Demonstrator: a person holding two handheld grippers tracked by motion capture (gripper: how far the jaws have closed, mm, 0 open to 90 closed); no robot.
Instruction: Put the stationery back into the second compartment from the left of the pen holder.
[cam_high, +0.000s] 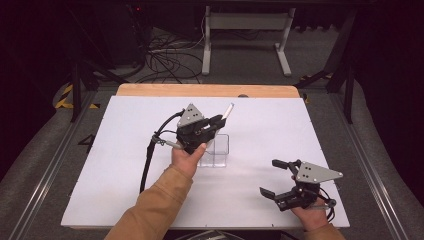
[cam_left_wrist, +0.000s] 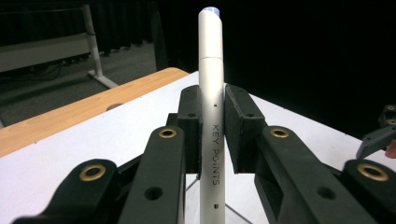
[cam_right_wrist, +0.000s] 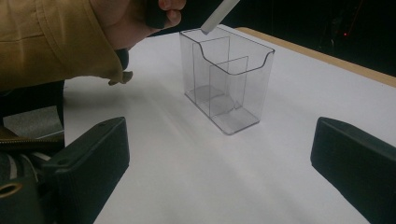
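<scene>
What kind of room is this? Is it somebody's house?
Probably not a house: it looks like a lab or workshop. A white-topped table stands in a dark room, loose cables lie on the floor, and a desk frame stands behind.

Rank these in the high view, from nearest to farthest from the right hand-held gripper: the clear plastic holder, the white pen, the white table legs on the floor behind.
From the right hand-held gripper:
1. Clear plastic holder, mid-table, to its left.
2. White pen, farther back, clamped in the left hand-held gripper above the holder.
3. White table legs, on the floor beyond the table's far edge.
</scene>
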